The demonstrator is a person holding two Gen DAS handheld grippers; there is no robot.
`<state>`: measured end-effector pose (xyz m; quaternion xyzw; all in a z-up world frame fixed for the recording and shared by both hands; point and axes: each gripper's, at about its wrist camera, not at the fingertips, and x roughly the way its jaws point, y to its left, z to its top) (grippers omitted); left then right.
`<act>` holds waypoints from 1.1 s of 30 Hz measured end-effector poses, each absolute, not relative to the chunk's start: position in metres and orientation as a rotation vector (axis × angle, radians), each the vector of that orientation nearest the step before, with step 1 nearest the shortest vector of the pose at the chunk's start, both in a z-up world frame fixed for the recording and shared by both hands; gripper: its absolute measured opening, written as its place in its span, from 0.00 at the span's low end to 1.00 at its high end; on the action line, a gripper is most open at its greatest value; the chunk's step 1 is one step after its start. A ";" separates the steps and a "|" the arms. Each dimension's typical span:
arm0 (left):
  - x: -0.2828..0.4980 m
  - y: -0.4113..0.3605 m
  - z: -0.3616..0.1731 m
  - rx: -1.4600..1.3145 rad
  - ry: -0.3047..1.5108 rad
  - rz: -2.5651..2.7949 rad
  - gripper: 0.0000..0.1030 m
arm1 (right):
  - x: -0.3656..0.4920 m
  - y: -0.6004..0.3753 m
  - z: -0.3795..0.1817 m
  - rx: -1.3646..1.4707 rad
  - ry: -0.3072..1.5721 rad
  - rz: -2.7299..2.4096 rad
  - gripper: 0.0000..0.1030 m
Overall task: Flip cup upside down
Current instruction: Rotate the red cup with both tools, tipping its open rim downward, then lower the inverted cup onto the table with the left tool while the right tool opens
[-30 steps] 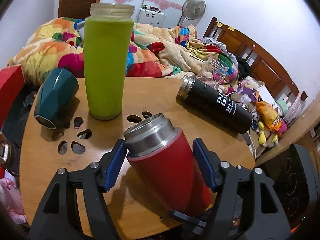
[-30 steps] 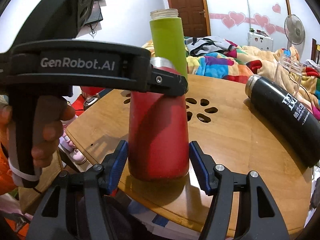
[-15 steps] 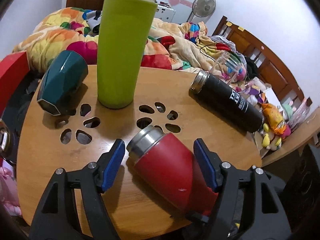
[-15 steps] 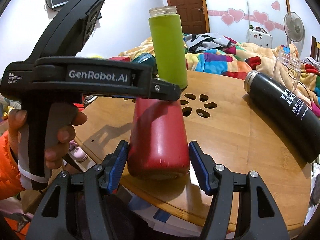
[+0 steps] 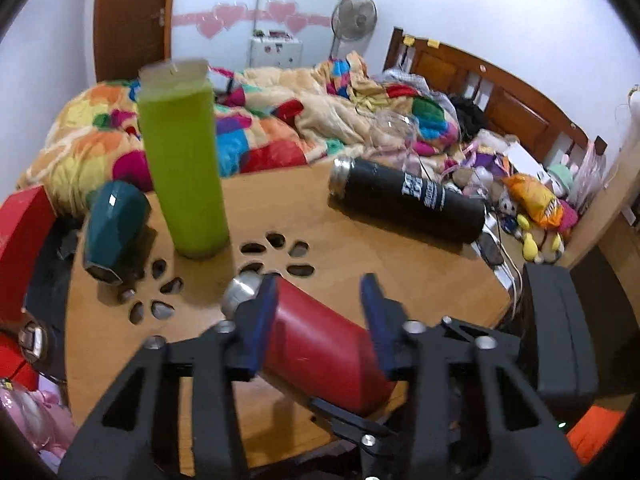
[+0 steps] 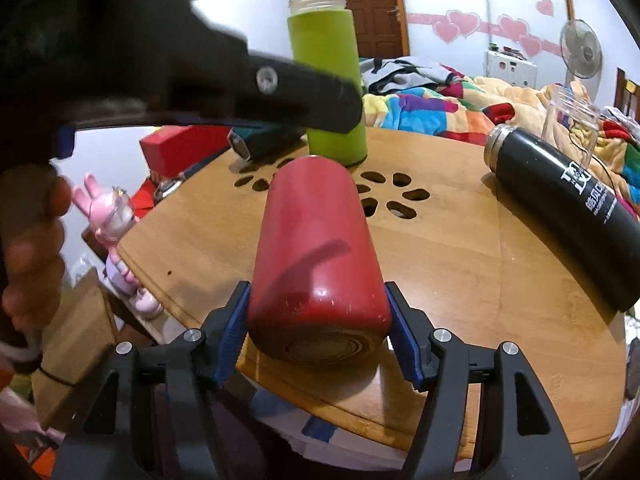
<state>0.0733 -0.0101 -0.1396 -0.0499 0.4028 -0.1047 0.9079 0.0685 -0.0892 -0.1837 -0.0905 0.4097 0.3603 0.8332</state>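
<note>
A red cup with a steel mouth [image 5: 320, 344] is tipped far over, its mouth pointing down toward the wooden table [image 5: 360, 252] and away from me. My right gripper [image 6: 318, 320] is shut on the red cup [image 6: 316, 248] near its base, which faces the camera. My left gripper [image 5: 318, 320] is open, its blue pads on either side of the cup's body without clamping it. In the right wrist view the left gripper's black body [image 6: 240, 84] hangs over the cup.
A tall green bottle [image 5: 182, 160] stands upright at the back of the table. A teal cup [image 5: 112, 232] lies on its side at the left. A black flask [image 5: 404, 204] lies at the right beside a clear glass jar [image 6: 572, 120]. A bed lies behind.
The red cup has gone from upright to tipped far forward, mouth going down toward the table. The left gripper has risen and swung over it.
</note>
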 end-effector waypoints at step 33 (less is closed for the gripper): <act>0.048 -0.011 -0.085 -0.116 0.734 -0.334 0.13 | 0.060 -0.092 -0.117 -0.193 0.710 0.728 0.57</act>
